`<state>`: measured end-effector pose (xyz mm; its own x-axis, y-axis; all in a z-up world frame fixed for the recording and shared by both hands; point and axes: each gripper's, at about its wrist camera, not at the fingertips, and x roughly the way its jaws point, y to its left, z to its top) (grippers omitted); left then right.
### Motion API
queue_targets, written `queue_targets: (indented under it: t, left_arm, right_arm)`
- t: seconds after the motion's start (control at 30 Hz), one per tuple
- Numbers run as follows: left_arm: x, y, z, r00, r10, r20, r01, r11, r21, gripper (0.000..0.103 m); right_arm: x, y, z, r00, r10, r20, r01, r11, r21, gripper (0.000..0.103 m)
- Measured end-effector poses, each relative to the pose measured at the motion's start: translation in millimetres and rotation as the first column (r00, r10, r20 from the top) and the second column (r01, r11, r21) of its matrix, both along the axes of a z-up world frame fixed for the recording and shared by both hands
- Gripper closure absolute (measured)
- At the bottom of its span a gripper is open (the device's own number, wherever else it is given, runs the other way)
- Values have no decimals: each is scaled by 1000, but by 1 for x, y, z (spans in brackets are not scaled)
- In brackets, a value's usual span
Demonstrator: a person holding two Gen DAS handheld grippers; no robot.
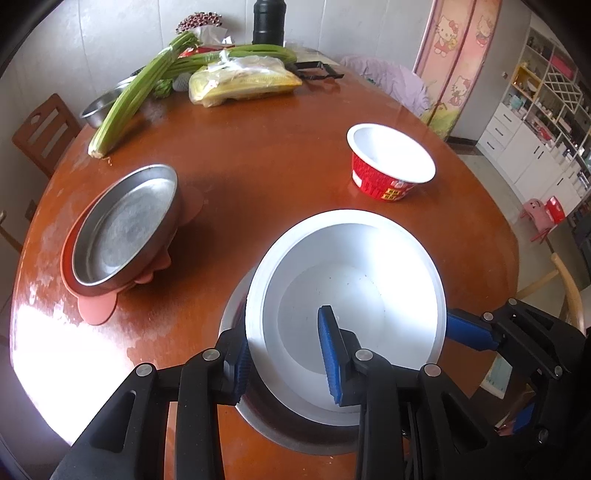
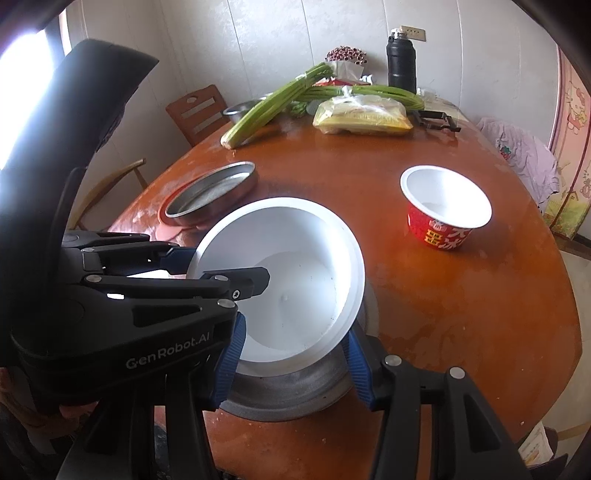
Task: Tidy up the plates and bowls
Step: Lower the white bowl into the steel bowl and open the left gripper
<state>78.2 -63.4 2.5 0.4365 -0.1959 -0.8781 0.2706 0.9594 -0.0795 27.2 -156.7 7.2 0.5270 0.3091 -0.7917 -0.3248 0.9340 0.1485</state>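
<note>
A white bowl (image 1: 347,295) (image 2: 291,280) sits tilted inside a steel bowl (image 1: 280,424) (image 2: 295,391) at the near edge of the brown table. My left gripper (image 1: 286,356) straddles the white bowl's left rim, one finger outside and one inside, with a gap showing. My right gripper (image 2: 295,363) is spread around the white bowl's near side; its blue pads reach the bowl's right side in the left wrist view (image 1: 469,328). A steel plate (image 1: 125,229) (image 2: 214,192) rests on a pink silicone plate (image 1: 96,306). A red paper bowl (image 1: 391,162) (image 2: 443,206) stands to the right.
At the far end of the table (image 1: 258,155) lie celery stalks (image 1: 129,96), a bag of noodles (image 1: 240,81), a small steel bowl (image 1: 99,107), a black flask (image 1: 267,22) and black tongs (image 1: 317,70). Wooden chairs (image 1: 40,133) stand around.
</note>
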Motion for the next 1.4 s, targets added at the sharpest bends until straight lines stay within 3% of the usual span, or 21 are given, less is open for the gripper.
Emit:
queue_targets:
  t: [0.73,1.4]
  left_arm:
    - [2,-1,-15,1000,3,-13,-3,1000,19,69]
    - [3,0,-6,1000,-4,26,3,1000,23,69]
  right_arm:
    - [7,6,-17,999,-4,-39,3,1000,-28,50]
    - [11,0,-13,999,-22,-25,21,999,-30,50]
